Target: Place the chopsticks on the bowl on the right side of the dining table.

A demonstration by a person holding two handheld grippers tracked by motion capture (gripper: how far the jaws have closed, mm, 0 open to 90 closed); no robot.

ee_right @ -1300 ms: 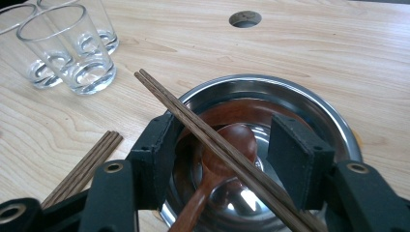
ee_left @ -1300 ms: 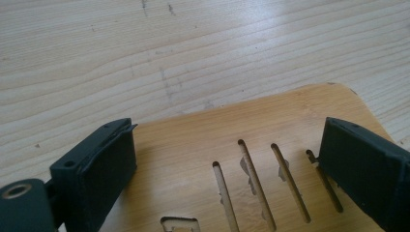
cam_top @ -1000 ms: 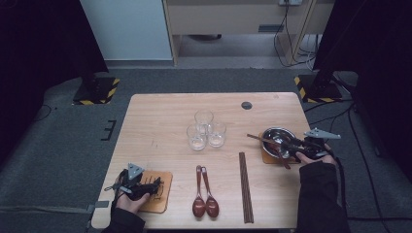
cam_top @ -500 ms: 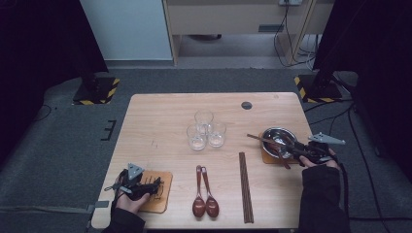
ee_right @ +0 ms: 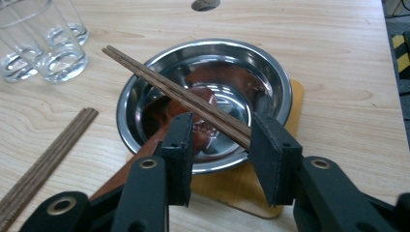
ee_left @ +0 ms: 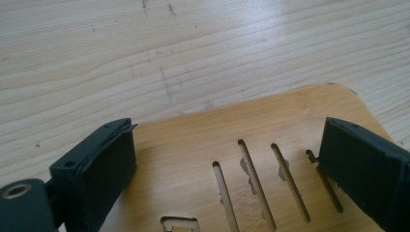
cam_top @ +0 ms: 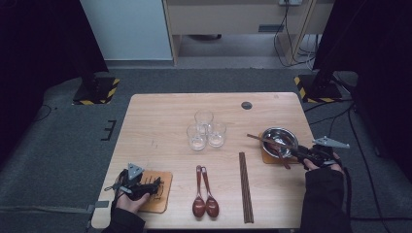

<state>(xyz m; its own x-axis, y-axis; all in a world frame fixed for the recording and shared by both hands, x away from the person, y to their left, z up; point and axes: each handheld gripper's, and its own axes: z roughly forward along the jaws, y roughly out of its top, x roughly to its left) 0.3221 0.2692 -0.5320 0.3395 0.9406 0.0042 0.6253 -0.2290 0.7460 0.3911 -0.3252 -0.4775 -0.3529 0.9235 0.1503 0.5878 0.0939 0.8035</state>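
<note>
Right gripper (ee_right: 220, 142): at the near rim of the bowl (ee_right: 270, 72), jaws just been closing around the near end of the chopsticks (ee_right: 183, 96) that lie slanted across the rim; the pair sits between the pads, one pad close against it, and full pinch is not evident, so call it half-closed, not yet clamped. To do it well, I'd judge: square both sticks between the pads before squeezing, so neither rolls free, and lift level to spare the bowl a knock. Left gripper (ee_left: 227, 169): spread wide, resting over a slotted board (ee_left: 270, 125) at the table's (cam_top: 160, 121) near left corner, gripping nothing. Bowl: steel, on a mat (ee_right: 295, 96), holding a brown spoon (ee_right: 193, 116) whose handle pokes out toward the gripper. Glasses (cam_top: 204, 128): three, mid-table, empty.
</note>
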